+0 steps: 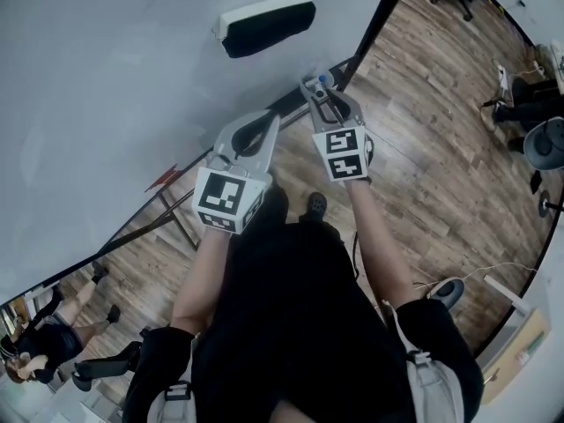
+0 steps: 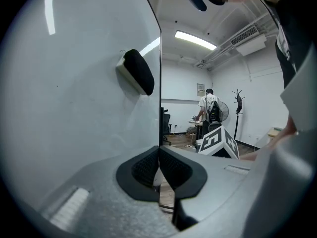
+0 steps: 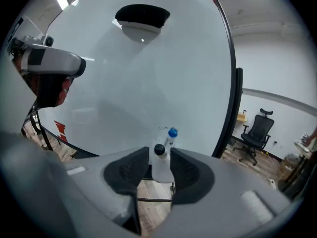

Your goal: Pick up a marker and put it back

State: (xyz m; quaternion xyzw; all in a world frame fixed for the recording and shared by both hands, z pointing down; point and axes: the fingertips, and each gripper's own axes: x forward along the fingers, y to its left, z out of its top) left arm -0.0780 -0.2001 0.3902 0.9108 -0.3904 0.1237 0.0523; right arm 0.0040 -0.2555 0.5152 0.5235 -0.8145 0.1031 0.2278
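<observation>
A white marker with a black cap (image 3: 159, 165) stands upright between the jaws of my right gripper (image 3: 160, 155), right at the whiteboard's (image 1: 132, 104) lower edge. The pads stand close on both sides without pressing it, so the gripper is open. A second marker with a blue cap (image 3: 171, 135) stands just behind it; its blue cap (image 1: 323, 80) shows at the right gripper's (image 1: 319, 82) tip in the head view. My left gripper (image 1: 264, 117) hovers to the left, near the board, its jaws shut with nothing in them (image 2: 159, 157).
A black-and-white eraser (image 1: 264, 25) sticks to the whiteboard above both grippers. The board's black frame edge (image 1: 374, 25) runs down on the right. Wooden floor lies beyond it, with office chairs (image 3: 257, 130) and a person (image 2: 210, 108) far off. Another person sits at the lower left (image 1: 40, 342).
</observation>
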